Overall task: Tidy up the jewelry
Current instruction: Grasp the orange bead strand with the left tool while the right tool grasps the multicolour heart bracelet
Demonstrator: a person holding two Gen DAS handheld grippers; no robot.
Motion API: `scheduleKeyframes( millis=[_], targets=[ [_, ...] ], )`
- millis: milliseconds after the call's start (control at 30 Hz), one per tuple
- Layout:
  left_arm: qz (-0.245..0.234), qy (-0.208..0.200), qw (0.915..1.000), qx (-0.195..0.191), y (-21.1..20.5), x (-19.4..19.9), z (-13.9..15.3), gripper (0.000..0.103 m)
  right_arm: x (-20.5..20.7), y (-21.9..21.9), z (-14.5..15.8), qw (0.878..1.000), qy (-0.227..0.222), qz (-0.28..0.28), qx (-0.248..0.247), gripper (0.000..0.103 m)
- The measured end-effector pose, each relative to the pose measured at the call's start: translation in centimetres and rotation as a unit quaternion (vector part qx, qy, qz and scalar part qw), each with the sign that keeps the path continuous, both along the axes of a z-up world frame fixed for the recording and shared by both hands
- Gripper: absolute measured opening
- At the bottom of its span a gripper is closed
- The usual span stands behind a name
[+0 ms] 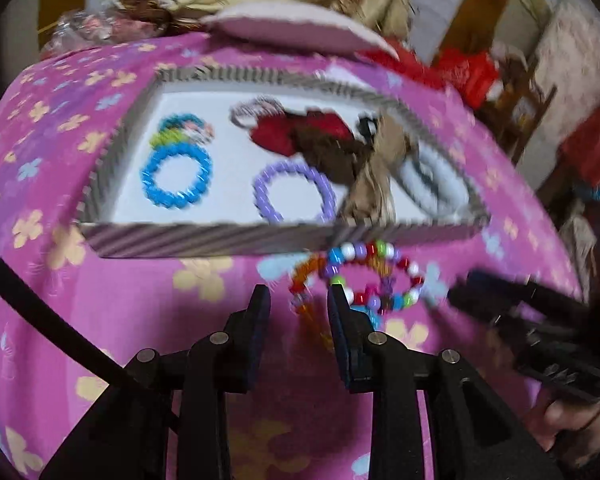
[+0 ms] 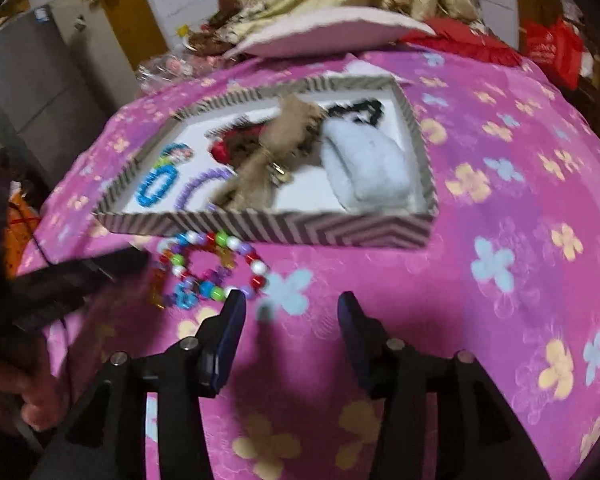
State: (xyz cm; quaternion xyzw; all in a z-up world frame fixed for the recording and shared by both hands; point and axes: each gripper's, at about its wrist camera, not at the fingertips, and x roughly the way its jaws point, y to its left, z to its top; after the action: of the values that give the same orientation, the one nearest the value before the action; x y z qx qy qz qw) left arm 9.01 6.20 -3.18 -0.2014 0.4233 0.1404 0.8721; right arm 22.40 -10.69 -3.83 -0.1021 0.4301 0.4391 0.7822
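A: Where are the bead bracelets [image 1: 374,278] lying?
B: Mid-frame on the pink cloth [image 1: 120,300], outside the box [image 1: 204,236], probably awaiting sorting.
A: And each hand-held gripper?
B: The left hand-held gripper [image 1: 299,294] is standing slightly parted, empty; the right hand-held gripper [image 2: 291,300] is hovering open, empty, beside them.

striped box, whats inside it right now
Inside the striped box: a blue bracelet, a purple bracelet, a multicoloured one, a red and brown tangle, a white pouch. Whatever lies under the tangle and pouch is hidden.
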Motion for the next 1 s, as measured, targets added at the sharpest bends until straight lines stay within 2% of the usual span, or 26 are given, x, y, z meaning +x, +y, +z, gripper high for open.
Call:
scheduleKeyframes(
  millis=[133,200,267,333,433,633,800,933,1000],
  targets=[
    [-0.004,0.016,0.999,0.043,-1.2,0.3,-0.5,0.011,-0.1,1.9,-0.3,1.0,-0.017,0.013,-0.013,0.049],
    [-0.004,0.018,0.9986,0.049,-1.4,0.3,-0.5,0.011,-0.2,3.0,-0.7,0.999,-0.033,0.019,-0.03,0.048],
    [-0.004,0.019,0.9985,0.051,-1.3,0.2,-0.6,0.011,-0.4,4.0,-1.3,0.997,-0.045,0.029,-0.048,0.039],
    [-0.005,0.022,0.9982,0.056,-1.2,0.2,-0.5,0.01,-0.7,4.6,-1.4,0.994,-0.076,0.033,-0.065,0.035],
    [-0.003,0.027,0.9975,0.065,-1.1,0.2,-0.5,0.007,-1.1,4.8,-1.5,0.991,-0.092,0.037,-0.087,0.031],
    [-0.006,0.033,0.9968,0.072,-1.0,0.3,-0.5,0.004,-1.4,2.8,-1.2,0.99,-0.085,0.036,-0.105,0.013],
    [-0.016,0.04,0.9945,0.095,-1.9,0.6,-0.5,0.005,-1.5,2.2,-1.3,0.991,-0.088,0.055,-0.089,0.013],
    [-0.02,0.038,0.9941,0.099,-2.1,0.6,-0.6,0.004,-1.8,2.7,-1.3,0.988,-0.098,0.06,-0.101,0.013],
    [-0.024,0.037,0.9943,0.097,-2.2,0.6,-0.5,0.0,-2.0,2.9,-1.2,0.987,-0.099,0.063,-0.108,0.01]
  ],
)
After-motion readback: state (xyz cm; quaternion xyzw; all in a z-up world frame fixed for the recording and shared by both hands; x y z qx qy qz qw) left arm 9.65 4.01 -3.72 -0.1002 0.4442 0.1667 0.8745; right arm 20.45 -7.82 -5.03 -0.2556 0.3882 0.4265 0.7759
